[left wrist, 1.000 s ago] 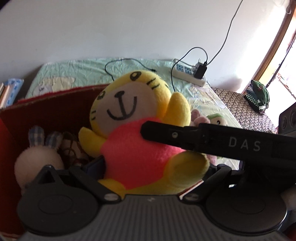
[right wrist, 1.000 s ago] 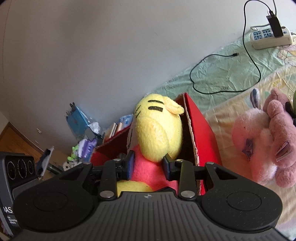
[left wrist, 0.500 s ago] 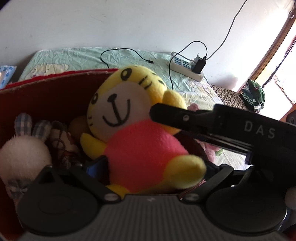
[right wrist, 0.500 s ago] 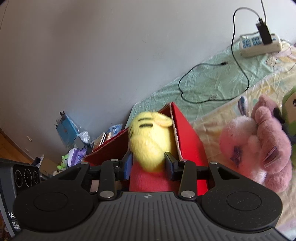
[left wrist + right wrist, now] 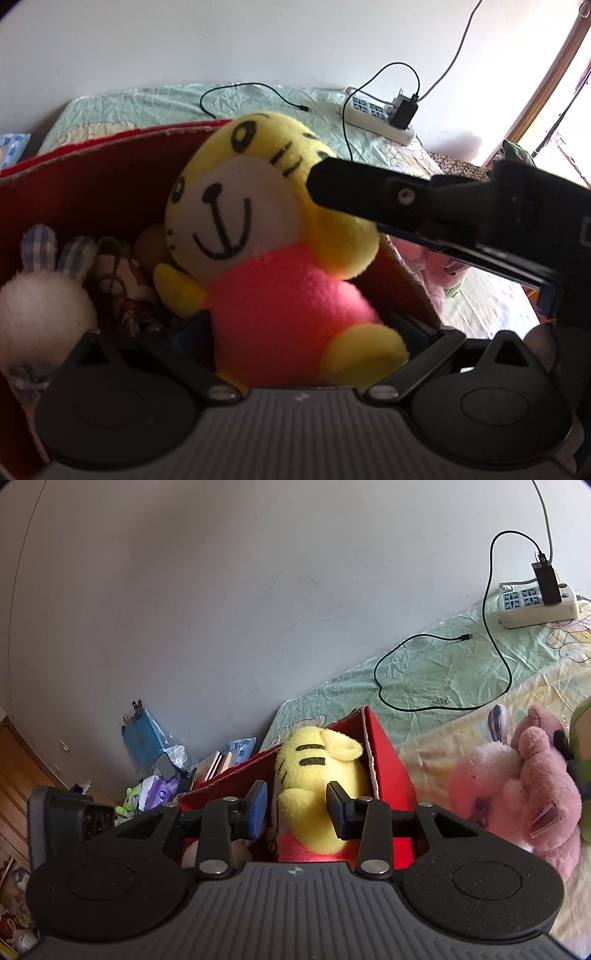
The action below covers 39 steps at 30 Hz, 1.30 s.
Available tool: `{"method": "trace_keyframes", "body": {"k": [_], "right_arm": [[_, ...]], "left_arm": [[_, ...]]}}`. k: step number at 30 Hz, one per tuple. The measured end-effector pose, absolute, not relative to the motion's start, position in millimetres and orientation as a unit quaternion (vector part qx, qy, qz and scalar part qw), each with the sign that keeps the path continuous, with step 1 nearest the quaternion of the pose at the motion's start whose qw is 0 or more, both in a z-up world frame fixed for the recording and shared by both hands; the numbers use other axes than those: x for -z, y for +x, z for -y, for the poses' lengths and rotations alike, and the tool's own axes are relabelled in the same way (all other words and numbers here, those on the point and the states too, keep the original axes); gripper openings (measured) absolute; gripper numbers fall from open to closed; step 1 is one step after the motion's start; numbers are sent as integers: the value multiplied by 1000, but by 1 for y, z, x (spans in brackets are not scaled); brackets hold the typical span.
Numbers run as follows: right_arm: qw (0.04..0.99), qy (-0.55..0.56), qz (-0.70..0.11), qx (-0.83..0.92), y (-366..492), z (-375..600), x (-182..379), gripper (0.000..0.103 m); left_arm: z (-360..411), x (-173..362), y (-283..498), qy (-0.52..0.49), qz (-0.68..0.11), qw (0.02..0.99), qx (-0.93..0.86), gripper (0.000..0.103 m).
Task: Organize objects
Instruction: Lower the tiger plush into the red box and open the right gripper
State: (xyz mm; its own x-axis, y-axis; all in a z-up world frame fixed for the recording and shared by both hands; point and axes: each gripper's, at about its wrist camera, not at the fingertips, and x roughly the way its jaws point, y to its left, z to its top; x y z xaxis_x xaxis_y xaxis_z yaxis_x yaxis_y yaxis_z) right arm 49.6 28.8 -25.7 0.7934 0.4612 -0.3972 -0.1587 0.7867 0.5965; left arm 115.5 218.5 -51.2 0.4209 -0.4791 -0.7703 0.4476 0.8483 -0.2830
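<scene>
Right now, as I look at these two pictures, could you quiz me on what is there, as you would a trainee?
1. Which colour is the box that the yellow tiger plush sits in? A blue, B red, C green.
2. True or false: the pink plush toy lies inside that box.
3. Fill in: the black charger is plugged into the white ___.

Key: 1 B. 2 False: it lies on the bed, outside the box. 3 power strip.
</scene>
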Motion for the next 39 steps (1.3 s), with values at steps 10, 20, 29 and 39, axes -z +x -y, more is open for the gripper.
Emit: {"method": "trace_keyframes", "body": {"k": [10, 20, 29, 39], "right_arm": [[910, 271, -254, -186, 46, -33, 22, 34], [902, 270, -273, -196, 52, -35, 25, 34], [899, 264, -316, -146, 60, -33, 36, 35], [898, 265, -316, -153, 57, -33, 38, 32]], "left_arm": [[-222, 56, 120, -32, -473, 834, 282, 100], [-227, 46, 113, -23, -453, 844, 286, 100], [-230, 49, 114, -19, -461, 845, 270, 101], [-230, 56, 119, -28, -479, 837, 264, 101]]}}
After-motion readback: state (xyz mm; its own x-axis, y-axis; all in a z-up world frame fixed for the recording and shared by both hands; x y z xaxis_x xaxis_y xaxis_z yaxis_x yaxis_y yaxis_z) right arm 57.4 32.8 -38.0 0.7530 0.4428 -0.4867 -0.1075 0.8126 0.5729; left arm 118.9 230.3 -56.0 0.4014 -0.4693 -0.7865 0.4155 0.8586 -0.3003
